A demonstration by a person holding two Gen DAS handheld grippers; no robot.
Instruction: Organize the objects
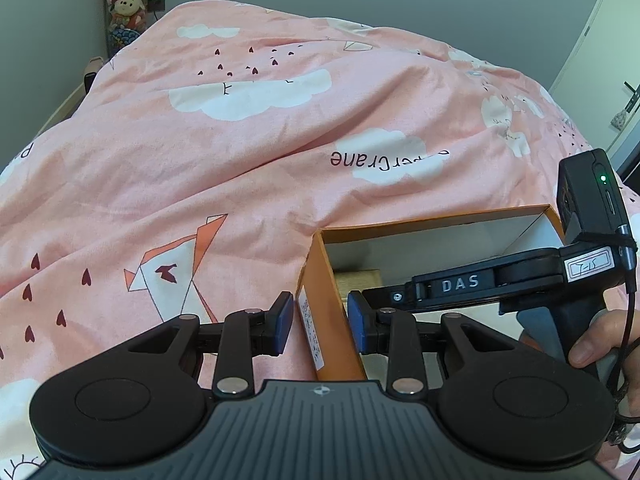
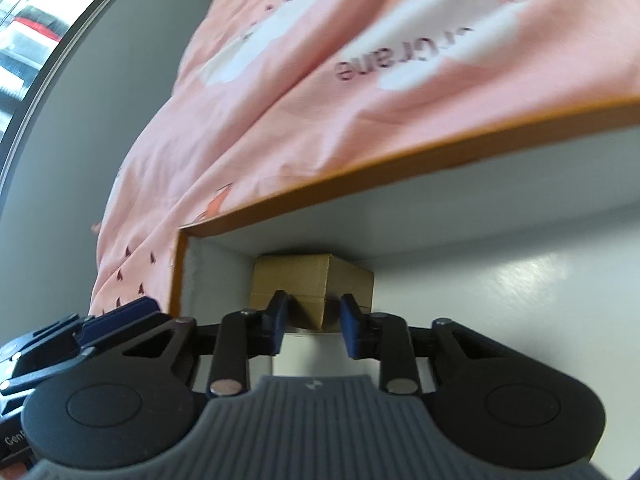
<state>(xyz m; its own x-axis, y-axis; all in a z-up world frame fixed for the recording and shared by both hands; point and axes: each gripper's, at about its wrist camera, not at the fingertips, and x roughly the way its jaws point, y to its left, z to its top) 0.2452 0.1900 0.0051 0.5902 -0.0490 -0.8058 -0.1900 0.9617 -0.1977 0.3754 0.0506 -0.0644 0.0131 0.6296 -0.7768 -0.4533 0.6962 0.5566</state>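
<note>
An open orange box with a white inside [image 1: 316, 280] lies on a pink bed cover. My left gripper [image 1: 320, 322] straddles the box's left wall, one blue pad outside and one inside, with gaps on both sides; it is open. My right gripper [image 2: 312, 328] reaches inside the box [image 2: 400, 160] and is open, its pads just in front of a small brown cardboard box [image 2: 308, 280] in the box's far corner. That small box also shows in the left wrist view [image 1: 358, 280]. The right gripper's body shows in the left wrist view [image 1: 500, 280].
The pink bed cover [image 1: 240, 160] with cloud prints spreads around the box. Stuffed toys [image 1: 124, 4] stand at the far left wall. A door with a handle [image 1: 630, 96] is at the right. A window [image 2: 32, 32] shows at the left of the right wrist view.
</note>
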